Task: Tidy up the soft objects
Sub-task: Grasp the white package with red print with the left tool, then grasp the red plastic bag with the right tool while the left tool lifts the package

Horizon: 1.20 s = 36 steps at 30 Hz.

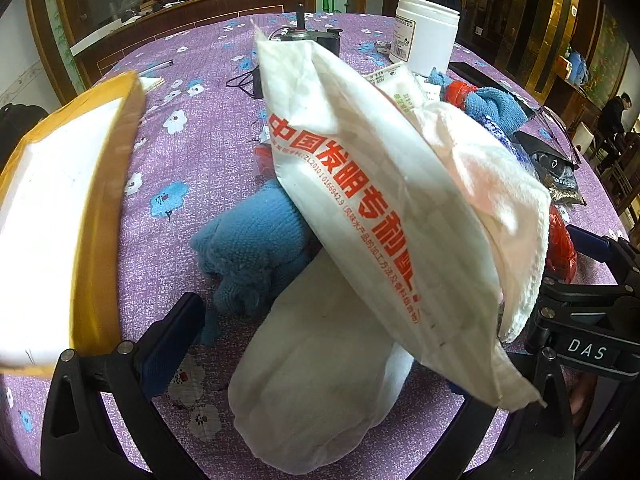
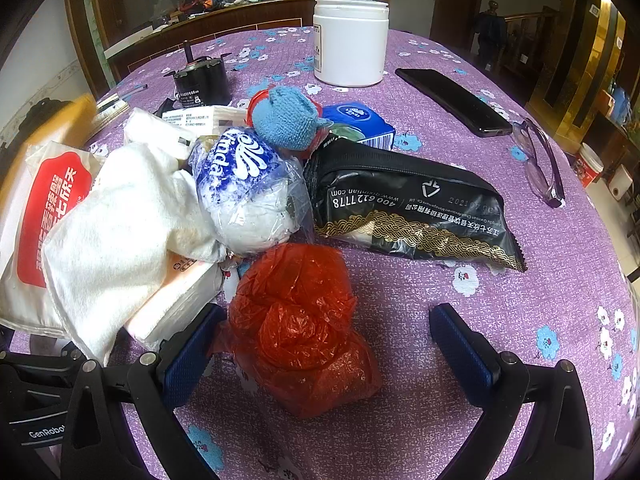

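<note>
In the left wrist view my left gripper [image 1: 316,344] stands wide around a white cloth roll [image 1: 316,376]; its right finger is hidden behind a white bag with red print [image 1: 360,184] that leans across the view. A blue knitted cloth [image 1: 252,252] lies just beyond. A white towel [image 1: 496,192] rests against the bag. In the right wrist view my right gripper [image 2: 324,344] is open around a crumpled red plastic bag [image 2: 300,328], with the left pad close beside the bag. Beyond it lie a white towel [image 2: 116,236], a Vinda tissue pack [image 2: 248,192] and a blue knitted ball [image 2: 286,118].
A yellow-rimmed box [image 1: 100,208] stands at the left. On the purple flowered tablecloth [image 2: 520,280] are a black snack pouch [image 2: 408,208], a white jar [image 2: 351,42], a black phone [image 2: 452,100], glasses [image 2: 540,160], a blue tissue box [image 2: 360,120] and a small motor [image 2: 202,80].
</note>
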### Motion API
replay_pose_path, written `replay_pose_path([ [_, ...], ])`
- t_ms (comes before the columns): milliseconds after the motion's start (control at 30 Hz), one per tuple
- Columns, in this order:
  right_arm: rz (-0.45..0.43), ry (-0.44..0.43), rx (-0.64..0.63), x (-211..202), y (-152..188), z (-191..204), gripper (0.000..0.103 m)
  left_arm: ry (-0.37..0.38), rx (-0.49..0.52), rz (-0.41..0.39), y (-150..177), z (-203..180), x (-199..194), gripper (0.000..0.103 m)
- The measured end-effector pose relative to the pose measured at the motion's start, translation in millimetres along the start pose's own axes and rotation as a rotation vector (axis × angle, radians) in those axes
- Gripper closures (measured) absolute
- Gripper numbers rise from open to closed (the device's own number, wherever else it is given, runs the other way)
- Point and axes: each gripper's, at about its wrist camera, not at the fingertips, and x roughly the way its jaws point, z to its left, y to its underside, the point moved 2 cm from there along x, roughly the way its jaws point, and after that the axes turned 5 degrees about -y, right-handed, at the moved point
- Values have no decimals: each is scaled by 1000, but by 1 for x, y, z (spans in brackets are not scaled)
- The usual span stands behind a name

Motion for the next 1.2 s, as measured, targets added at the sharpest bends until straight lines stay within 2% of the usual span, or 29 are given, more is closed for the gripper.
replay_pose_path([
  [333,11,-37,-57,2,-4,-2,0,0,0,0,0,0,0,0],
  [500,76,-116,-120,-6,0,-6,0,0,0,0,0,0,0,0],
  [633,44,-239,-91,-27,15,-18,2,1,0,0,0,0,0,0],
  [700,1,-282,-73,-39,22,-26,3,1,0,0,0,0,0,0],
  [833,-57,-270,-77,-55,26,-32,6,1,0,0,0,0,0,0],
  [867,-60,-270,-78,-56,24,-33,7,1,0,0,0,0,0,0],
  [1000,-40,-283,-84,-47,14,-24,23,5,3,1,0,1,-1,0],
  [1067,-18,-274,-82,-35,6,-19,24,20,10,-3,4,3,-4,0],
  [1167,-4,-271,-83,-24,1,-13,28,98,47,5,14,6,-17,0],
  [1200,4,-267,-88,-20,1,-10,41,125,65,6,18,7,-23,0],
])
